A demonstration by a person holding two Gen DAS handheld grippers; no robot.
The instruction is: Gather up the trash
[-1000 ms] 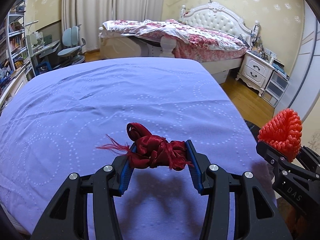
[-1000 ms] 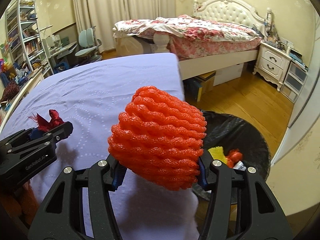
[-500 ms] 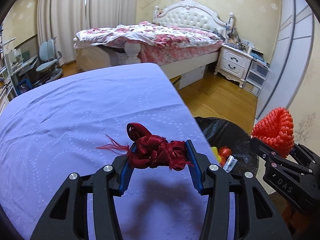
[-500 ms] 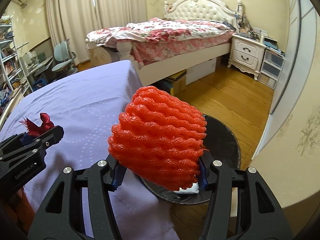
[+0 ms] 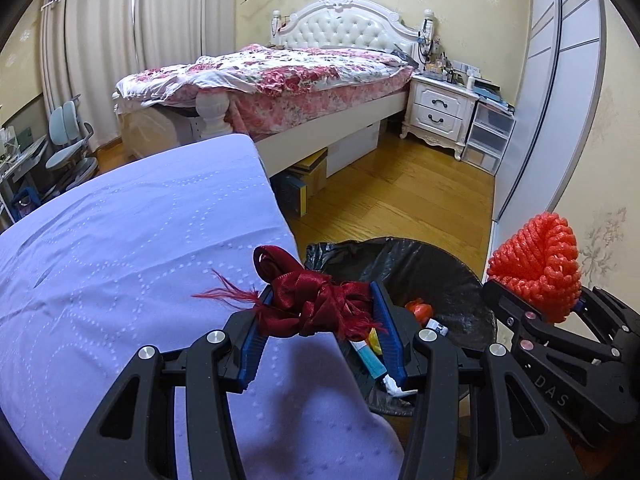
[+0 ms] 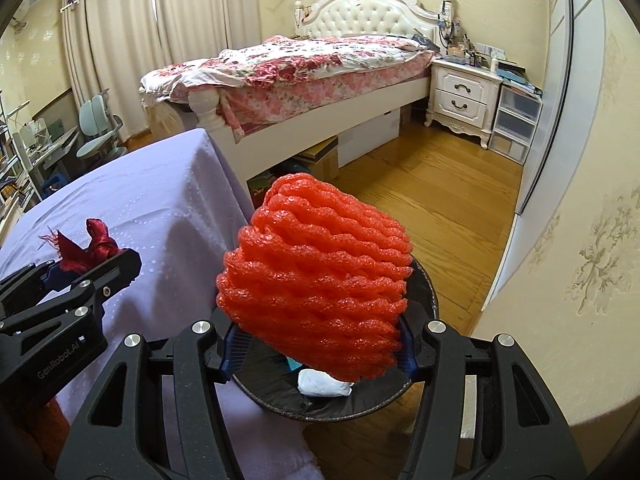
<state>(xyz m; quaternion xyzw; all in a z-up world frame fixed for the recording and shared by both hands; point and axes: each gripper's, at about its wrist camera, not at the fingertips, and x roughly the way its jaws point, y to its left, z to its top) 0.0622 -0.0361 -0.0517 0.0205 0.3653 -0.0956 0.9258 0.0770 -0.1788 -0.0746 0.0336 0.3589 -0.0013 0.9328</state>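
Observation:
My left gripper [image 5: 320, 312] is shut on a crumpled dark red ribbon [image 5: 316, 300] and holds it over the right edge of the purple-covered table [image 5: 120, 248], next to the bin. My right gripper [image 6: 316, 344] is shut on an orange foam net [image 6: 316, 280] and holds it above the black-bagged trash bin [image 6: 424, 292]. The bin [image 5: 420, 272] stands on the floor by the table and holds several pieces of trash. The ribbon [image 6: 88, 248] and the foam net [image 5: 536, 268] each show in the other wrist view.
A bed with a floral quilt [image 5: 288, 76] stands beyond the table. A white nightstand [image 5: 440, 112] and clear drawers [image 5: 488, 140] are at the right wall. Boxes [image 5: 304, 184] sit under the bed. Wood floor [image 5: 400, 196] surrounds the bin.
Both grippers have swung right from over the table toward the bin, still holding their items. The bin has come into view under the right gripper and beside the left one.

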